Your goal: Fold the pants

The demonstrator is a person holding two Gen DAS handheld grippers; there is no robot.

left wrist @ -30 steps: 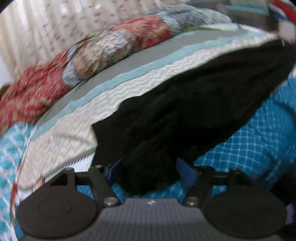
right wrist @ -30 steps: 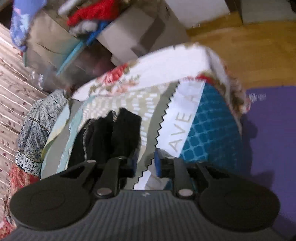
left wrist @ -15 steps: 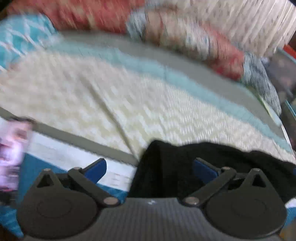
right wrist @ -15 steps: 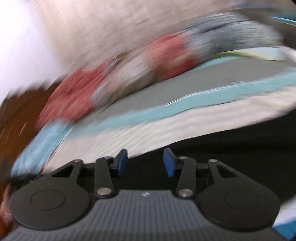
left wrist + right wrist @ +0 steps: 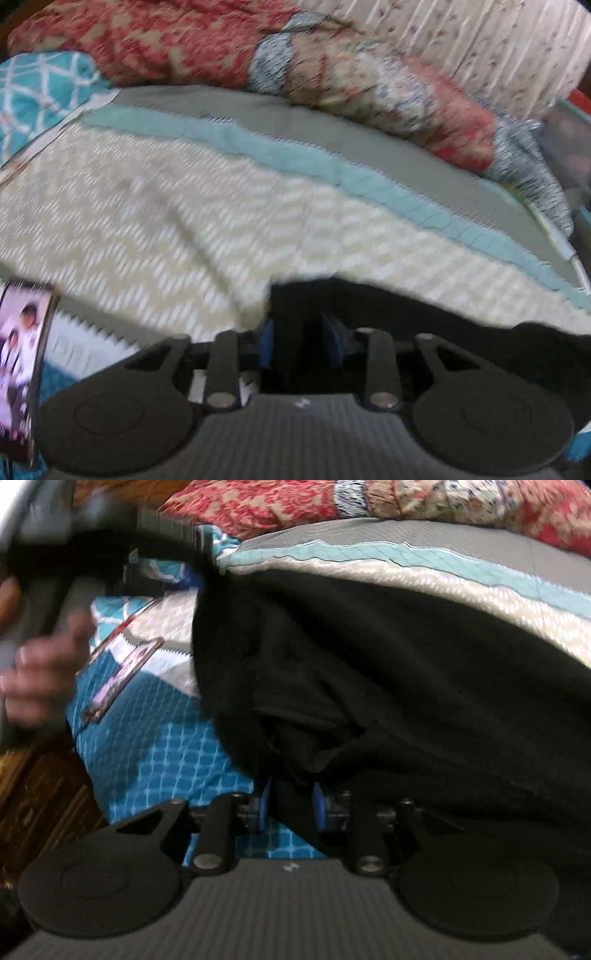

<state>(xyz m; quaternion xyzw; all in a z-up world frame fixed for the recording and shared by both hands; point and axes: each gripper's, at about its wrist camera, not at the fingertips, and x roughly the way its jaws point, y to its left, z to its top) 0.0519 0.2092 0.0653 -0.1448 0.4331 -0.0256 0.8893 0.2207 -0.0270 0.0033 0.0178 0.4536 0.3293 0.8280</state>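
Note:
Black pants (image 5: pixel 388 672) lie across a patchwork quilt (image 5: pixel 155 221) on a bed. In the left wrist view a corner of the pants (image 5: pixel 406 317) fills the gap of my left gripper (image 5: pixel 300 343); its jaws are closing and the blue pads press on the cloth. The right wrist view shows that left gripper (image 5: pixel 201 581) from outside at the pants' far left corner, with a person's hand (image 5: pixel 44 672) on its handle. My right gripper (image 5: pixel 290 806) is at the near edge of the pants, its jaws closing with a bunched fold pinched between them.
A phone (image 5: pixel 22 354) lies on the quilt left of the pants, also seen as a phone (image 5: pixel 122 672) in the right wrist view. Red patterned bedding (image 5: pixel 177 44) is piled along the far side, a curtain (image 5: pixel 461 37) behind it. A wooden floor (image 5: pixel 40 797) shows at lower left.
The left gripper went from wide open over the pants' corner to closed on it. The right gripper swept across the bed from the far end to the pants' near edge and closed on a fold.

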